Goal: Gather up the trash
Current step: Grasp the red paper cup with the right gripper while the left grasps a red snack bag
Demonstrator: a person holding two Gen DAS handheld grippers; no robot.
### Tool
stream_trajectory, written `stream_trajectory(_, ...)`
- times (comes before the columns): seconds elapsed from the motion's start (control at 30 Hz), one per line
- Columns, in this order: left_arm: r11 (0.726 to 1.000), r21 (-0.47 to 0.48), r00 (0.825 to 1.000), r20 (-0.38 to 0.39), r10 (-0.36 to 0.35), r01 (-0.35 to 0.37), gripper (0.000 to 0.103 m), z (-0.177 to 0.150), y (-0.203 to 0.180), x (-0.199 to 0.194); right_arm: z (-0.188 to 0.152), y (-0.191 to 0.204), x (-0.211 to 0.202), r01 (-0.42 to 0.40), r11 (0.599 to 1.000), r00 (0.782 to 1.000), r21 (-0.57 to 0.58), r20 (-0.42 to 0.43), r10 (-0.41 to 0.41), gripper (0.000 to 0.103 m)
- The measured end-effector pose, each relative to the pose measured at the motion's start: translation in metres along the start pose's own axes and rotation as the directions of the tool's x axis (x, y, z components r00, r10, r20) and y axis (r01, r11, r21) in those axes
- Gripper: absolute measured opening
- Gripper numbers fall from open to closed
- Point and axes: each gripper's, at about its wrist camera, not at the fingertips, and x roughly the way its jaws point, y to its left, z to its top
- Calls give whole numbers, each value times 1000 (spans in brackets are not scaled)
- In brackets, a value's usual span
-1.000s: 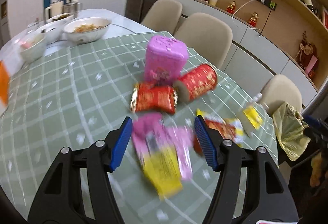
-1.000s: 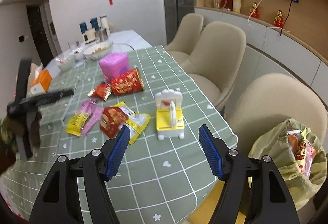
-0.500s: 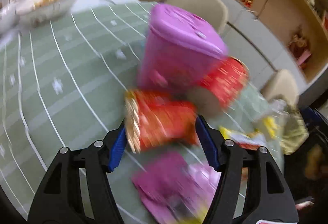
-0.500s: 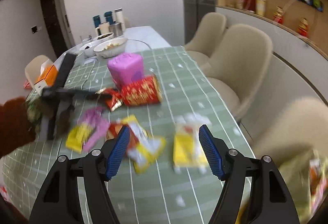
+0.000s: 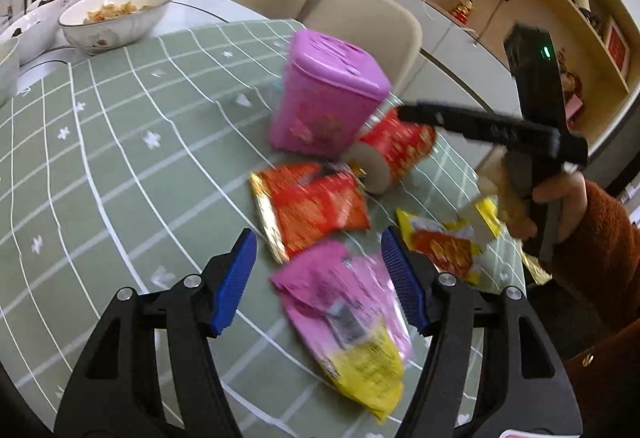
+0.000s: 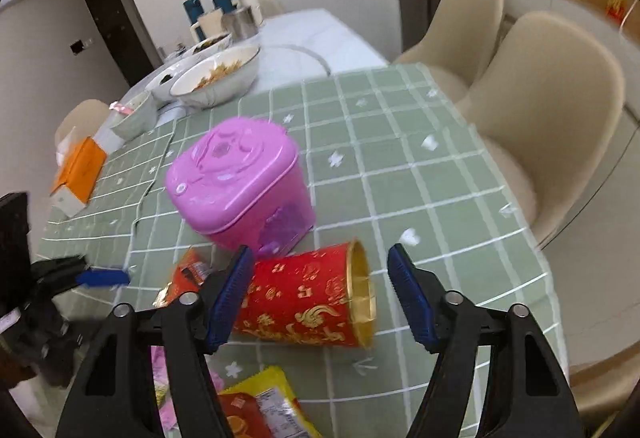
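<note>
Over the counter (image 6: pixel 440 165), the right gripper (image 6: pixel 320 292) has swung in around the red cup (image 6: pixel 308 302), jaws wide, empty; left gripper (image 5: pixel 318 280) backed off, gaping over the pink wrapper (image 5: pixel 344 314).

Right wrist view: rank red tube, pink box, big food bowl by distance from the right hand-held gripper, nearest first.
1. Red tube: lying on its side between the open right hand-held gripper fingers.
2. Pink box: just beyond, left of centre.
3. Big food bowl: far end, upper left.

Red cup (image 6: pixel 312 304) and wrappers (image 5: pixel 312 209) lie scattered.
</note>
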Motion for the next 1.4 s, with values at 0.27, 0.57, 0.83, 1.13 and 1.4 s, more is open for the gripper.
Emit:
stream_trajectory(0.27, 995, 97, 1000, -24, -14, 17, 62, 33, 5, 29, -40, 18, -45, -71, 997, 997, -30, 17, 71, 7)
stream_trajectory(0.57, 980, 193, 990, -138, -12, 39, 61, 54, -1, 72, -80, 7, -122, 42, 996, 993, 76, 111, -51, 6)
stream_trajectory(0.83, 966, 238, 975, -218, -48, 101, 61, 18, -31, 52, -113, 26, -165, 104, 988, 982, 115, 146, -121, 6)
stream_trajectory(1.13, 946, 321, 998, -57, -34, 51, 62, 20, -51, 15, -149, 37, -193, 111, 977, 978, 180, 155, -140, 6)
stream_trajectory(1.4, 952, 307, 982, -184, 44, 15, 61, 26, -41, 69, -183, 43, -193, 132, 964, 982, 229, 103, -159, 6)
